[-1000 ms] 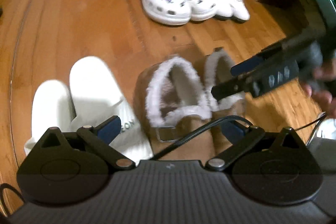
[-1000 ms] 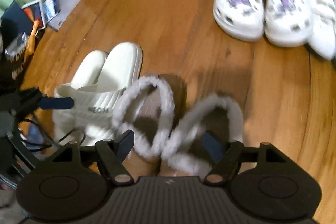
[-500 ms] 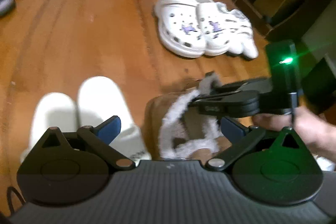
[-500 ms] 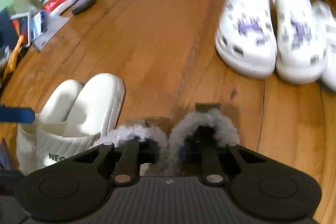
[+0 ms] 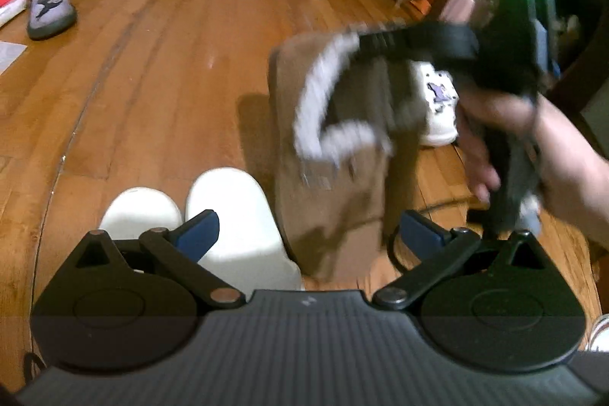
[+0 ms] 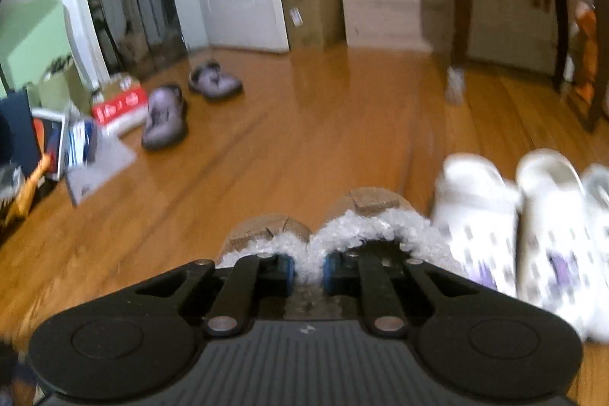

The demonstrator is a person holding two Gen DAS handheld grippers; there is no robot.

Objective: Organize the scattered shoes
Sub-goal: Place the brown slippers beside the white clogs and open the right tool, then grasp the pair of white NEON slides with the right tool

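Our right tongs (image 6: pixel 308 273) clamp the brown fleece-lined slippers' (image 6: pixel 342 227) touching cuffs. Our left tongs (image 5: pixel 310 234) stand apart, empty, white foam slides (image 5: pixel 228 215) at seven o'clock.

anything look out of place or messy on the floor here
The purple slippers lie apart and skewed near the clutter at the left, unlike the neatly paired white clogs. The right tool pinches both brown fur-lined slippers.
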